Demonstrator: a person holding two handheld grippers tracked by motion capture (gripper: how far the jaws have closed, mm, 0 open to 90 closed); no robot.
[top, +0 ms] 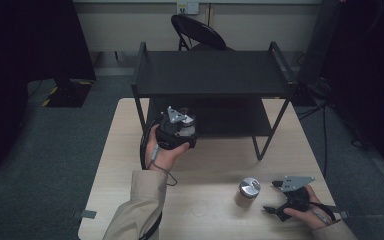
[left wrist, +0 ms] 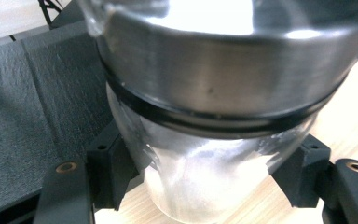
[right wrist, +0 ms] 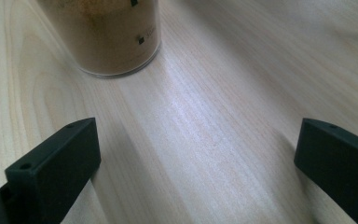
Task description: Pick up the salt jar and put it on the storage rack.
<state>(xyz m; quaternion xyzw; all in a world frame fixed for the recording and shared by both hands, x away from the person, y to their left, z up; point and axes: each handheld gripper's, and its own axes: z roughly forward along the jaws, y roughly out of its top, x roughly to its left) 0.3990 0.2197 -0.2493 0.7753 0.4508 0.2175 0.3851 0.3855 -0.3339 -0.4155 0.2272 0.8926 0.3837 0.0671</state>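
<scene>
High view, nearest first: the right gripper (top: 275, 210) rests low on the pale wooden table (top: 220, 165) with its jaws spread wide and nothing between them, pointing toward a clear round jar of brown powder with a silver metal lid (top: 248, 192) that stands just beside it. In the right gripper view that jar (right wrist: 105, 35) stands ahead and to one side of the open jaws, apart from both.

Farther up the table, the left gripper (top: 185, 131) is pinching a second clear glass jar of white powder with a brushed steel lid and black seal ring (left wrist: 205, 140); the left gripper view shows both black pads pressed on the glass below the lid. This jar is held at the front edge of the lower tier of a black metal two-tier shelf (top: 210, 75), whose dark textured board shows behind it.

The step in hand looks like shelving the white jar. Next, it should go forward over the lower board, come down flat, and then be released. A black folding chair (top: 197, 32) stands beyond.
</scene>
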